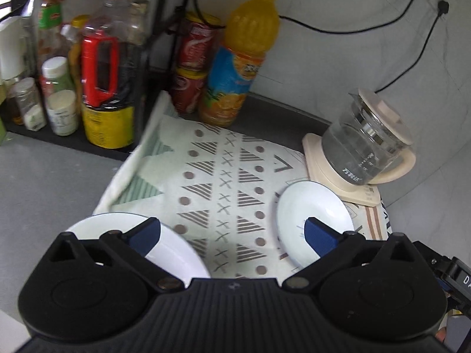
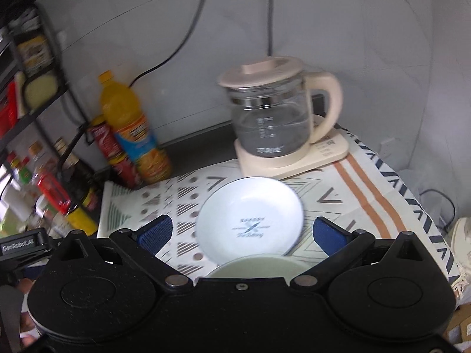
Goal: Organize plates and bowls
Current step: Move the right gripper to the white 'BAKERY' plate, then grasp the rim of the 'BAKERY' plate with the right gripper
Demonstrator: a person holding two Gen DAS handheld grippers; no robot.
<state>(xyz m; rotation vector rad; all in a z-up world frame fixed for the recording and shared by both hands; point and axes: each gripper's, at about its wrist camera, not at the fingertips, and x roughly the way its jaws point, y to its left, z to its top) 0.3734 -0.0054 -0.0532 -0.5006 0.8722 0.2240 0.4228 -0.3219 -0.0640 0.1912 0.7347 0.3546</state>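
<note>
In the left wrist view my left gripper (image 1: pixel 232 232) hangs above a patterned cloth (image 1: pixel 223 176), jaws wide and empty. A white plate (image 1: pixel 179 250) lies under its left finger. A second white plate with a blue mark (image 1: pixel 312 206) lies under its right finger. In the right wrist view my right gripper (image 2: pixel 243 232) is open too, above the marked white plate (image 2: pixel 250 220), which shows between the blue pads without touching them. A pale green dish (image 2: pixel 256 266) pokes out just below that plate, mostly hidden by the gripper body.
A glass kettle (image 2: pixel 273 117) on a cream base stands at the cloth's far right. An orange juice bottle (image 1: pixel 238 58), red cans (image 1: pixel 194 67) and a rack of sauce bottles (image 1: pixel 106 88) line the back left. Black cables (image 1: pixel 406 23) hang on the wall.
</note>
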